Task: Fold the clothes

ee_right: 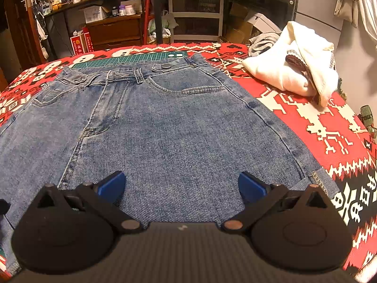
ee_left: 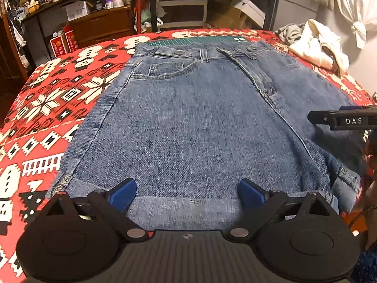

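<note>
Blue denim jeans (ee_left: 188, 118) lie flat on a red patterned cloth (ee_left: 47, 99), waistband at the far side, legs folded up so a folded edge runs near me. My left gripper (ee_left: 187, 194) stands open just above that near fold on the left half. The right gripper (ee_right: 181, 187) is open too, hovering over the jeans (ee_right: 188, 129) on their right half. Nothing is between either pair of blue fingertips (ee_left: 123, 194). The right gripper's black body (ee_left: 344, 119) shows at the right edge of the left wrist view.
A white garment (ee_right: 294, 70) and a grey one (ee_right: 264, 40) are heaped at the far right of the cloth. A green cutting mat (ee_right: 132, 59) peeks out beyond the waistband. Cluttered shelves, boxes and drawers (ee_right: 195, 14) stand behind the table.
</note>
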